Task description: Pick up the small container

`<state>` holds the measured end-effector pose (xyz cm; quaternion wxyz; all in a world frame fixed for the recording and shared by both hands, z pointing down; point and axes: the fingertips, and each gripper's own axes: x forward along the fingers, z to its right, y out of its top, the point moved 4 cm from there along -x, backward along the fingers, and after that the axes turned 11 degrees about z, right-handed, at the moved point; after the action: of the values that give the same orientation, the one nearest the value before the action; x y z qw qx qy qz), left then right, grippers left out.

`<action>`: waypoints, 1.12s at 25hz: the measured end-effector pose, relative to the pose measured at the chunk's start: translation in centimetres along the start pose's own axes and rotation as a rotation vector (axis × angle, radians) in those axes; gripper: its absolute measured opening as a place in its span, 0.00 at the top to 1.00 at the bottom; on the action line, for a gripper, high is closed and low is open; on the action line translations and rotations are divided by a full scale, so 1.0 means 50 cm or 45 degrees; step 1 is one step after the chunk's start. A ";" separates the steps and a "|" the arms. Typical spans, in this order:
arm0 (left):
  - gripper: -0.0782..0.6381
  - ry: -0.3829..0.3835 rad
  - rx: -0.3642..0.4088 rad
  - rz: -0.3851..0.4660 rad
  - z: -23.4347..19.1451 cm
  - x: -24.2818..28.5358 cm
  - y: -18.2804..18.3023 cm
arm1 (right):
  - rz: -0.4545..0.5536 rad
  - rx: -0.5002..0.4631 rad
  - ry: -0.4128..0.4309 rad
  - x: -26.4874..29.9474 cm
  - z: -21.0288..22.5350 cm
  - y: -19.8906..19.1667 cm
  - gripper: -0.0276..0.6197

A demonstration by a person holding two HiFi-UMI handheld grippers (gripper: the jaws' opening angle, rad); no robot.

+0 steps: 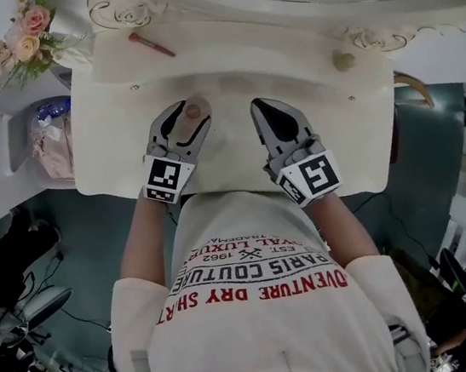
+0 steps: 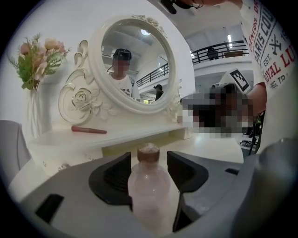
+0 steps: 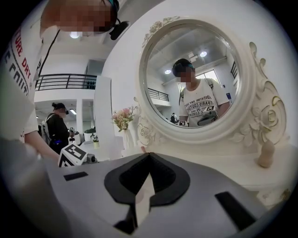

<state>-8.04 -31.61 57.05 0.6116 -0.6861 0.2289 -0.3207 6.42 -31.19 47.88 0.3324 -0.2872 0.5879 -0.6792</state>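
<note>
The small container (image 2: 149, 186) is a clear pinkish bottle with a brown cork top (image 1: 194, 109). It stands upright on the cream dressing table (image 1: 329, 133). My left gripper (image 1: 191, 114) is open, with the bottle between its two dark pads (image 2: 111, 179); I see no pad pressing on the glass. In the left gripper view the bottle fills most of the gap of that gripper (image 2: 149, 160). My right gripper (image 1: 268, 114) rests on the table to the bottle's right, shut and empty, its tips meeting (image 3: 148, 157).
An oval mirror (image 2: 135, 60) rises behind the tabletop. A red stick (image 1: 150, 44) lies on the raised back shelf. A small beige figure (image 1: 343, 59) stands at the right back. Flowers (image 1: 23, 38) and a side shelf holding a bag (image 1: 53, 142) are at the left.
</note>
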 end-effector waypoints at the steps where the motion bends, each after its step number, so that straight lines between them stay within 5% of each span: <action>1: 0.58 -0.005 -0.005 -0.005 0.001 0.005 -0.007 | -0.006 0.002 -0.004 0.000 0.003 -0.004 0.96; 10: 0.58 0.002 0.016 0.025 -0.014 0.030 -0.015 | -0.052 -0.006 -0.050 0.000 0.025 -0.029 0.96; 18: 0.69 0.019 0.024 0.054 -0.010 0.030 -0.011 | -0.074 -0.013 -0.112 -0.012 0.022 -0.030 0.96; 28: 0.70 -0.044 -0.007 -0.057 -0.016 0.020 0.003 | -0.074 -0.018 -0.192 -0.017 -0.009 0.007 0.96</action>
<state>-7.90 -32.90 57.07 0.6062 -0.6982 0.2037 -0.3219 6.60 -30.27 47.49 0.3539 -0.3569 0.5575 -0.6607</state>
